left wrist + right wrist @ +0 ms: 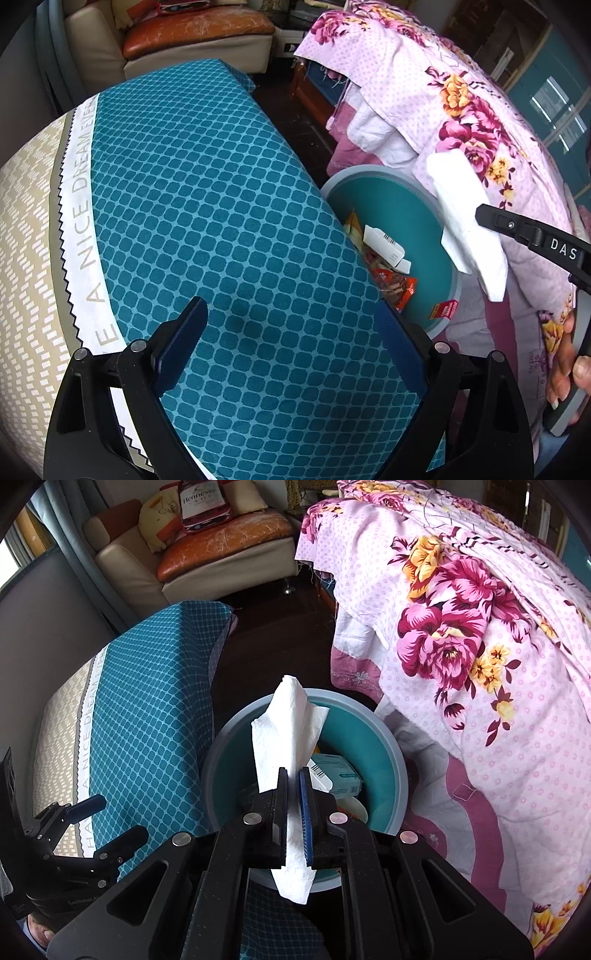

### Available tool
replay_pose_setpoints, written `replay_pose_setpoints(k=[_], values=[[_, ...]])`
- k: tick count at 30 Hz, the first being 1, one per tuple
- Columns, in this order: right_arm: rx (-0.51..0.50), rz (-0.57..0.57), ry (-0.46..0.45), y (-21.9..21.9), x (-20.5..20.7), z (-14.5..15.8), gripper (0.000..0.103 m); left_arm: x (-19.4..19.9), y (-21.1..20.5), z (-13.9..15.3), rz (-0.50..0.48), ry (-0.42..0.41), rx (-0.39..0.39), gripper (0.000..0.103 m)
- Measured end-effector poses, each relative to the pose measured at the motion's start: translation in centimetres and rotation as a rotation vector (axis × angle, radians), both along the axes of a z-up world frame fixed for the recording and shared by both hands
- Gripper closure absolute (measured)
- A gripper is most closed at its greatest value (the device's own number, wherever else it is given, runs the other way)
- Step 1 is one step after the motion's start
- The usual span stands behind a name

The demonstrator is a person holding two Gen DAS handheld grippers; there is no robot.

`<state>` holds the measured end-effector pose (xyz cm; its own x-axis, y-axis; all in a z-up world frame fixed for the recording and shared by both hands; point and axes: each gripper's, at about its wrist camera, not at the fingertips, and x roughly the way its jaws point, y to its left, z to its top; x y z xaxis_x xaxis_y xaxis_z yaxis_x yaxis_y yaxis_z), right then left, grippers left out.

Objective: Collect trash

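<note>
A crumpled white tissue [288,731] hangs between the pads of my right gripper [293,771], which is shut on it directly above a round teal bin [229,731]. In the left wrist view the same tissue [465,229] dangles from the right gripper [484,214] over the bin's rim [369,170]. Inside the bin lie a white box [384,247], an orange wrapper [399,288] and a small red packet [443,308]. My left gripper [291,310] stands open over a teal patterned cushion [221,203], with nothing between its fingers.
A pink floral quilt [480,664] is heaped on the right, right up against the bin. The cushion borders the bin on the left. A cream and orange sofa [221,542] stands at the back across dark floor. A person's hand [565,369] holds the right gripper.
</note>
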<state>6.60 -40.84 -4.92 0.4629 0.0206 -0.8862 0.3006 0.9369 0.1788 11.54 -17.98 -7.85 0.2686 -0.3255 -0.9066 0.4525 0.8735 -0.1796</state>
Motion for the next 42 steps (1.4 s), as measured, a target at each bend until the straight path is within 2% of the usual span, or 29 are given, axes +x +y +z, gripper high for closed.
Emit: replay_pose_setpoints(k=[1,2,3,6,7,11,18,20,25,27,34,42], values=[[0.004,-0.002,0.001,0.0,0.0,0.0,0.082,0.0,0.0,0.0,0.001,0.0,-0.001,0.011],[-0.007,-0.007,-0.004,0.1,0.0,0.1,0.063,0.0,0.1,0.1,0.001,0.0,-0.001,0.011],[-0.012,-0.004,-0.006,0.2,0.0,0.1,0.057,0.0,0.1,0.1,0.004,-0.001,-0.001,0.011],[-0.014,0.003,-0.007,0.4,-0.1,0.2,0.045,0.1,0.4,0.1,0.016,0.006,-0.012,0.011],[-0.018,0.003,-0.008,0.5,-0.2,0.4,0.038,0.1,0.5,0.1,0.02,0.013,-0.019,0.011],[-0.015,0.009,-0.005,0.7,-0.5,0.5,0.029,-0.2,0.6,0.3,0.02,0.013,-0.018,0.011],[0.009,0.014,0.007,0.8,-1.2,0.9,0.023,-1.1,0.3,0.9,0.021,-0.013,-0.007,0.011],[0.012,0.019,0.006,1.0,-1.6,1.1,0.015,-1.4,0.3,1.2,0.022,-0.016,-0.004,0.011],[-0.018,0.057,-0.002,2.1,-2.9,2.1,0.007,-2.3,0.6,2.2,0.032,-0.034,0.003,0.011],[-0.036,0.074,-0.002,2.7,-3.4,2.4,0.007,-2.7,0.9,2.8,0.045,-0.048,0.01,0.007],[-0.089,0.091,-0.031,3.9,-6.0,4.0,0.007,-4.5,2.3,5.4,0.093,-0.11,0.016,0.004],[-0.104,0.096,-0.059,4.3,-9.6,5.4,0.007,-6.6,3.3,7.6,0.12,-0.137,0.046,0.004]])
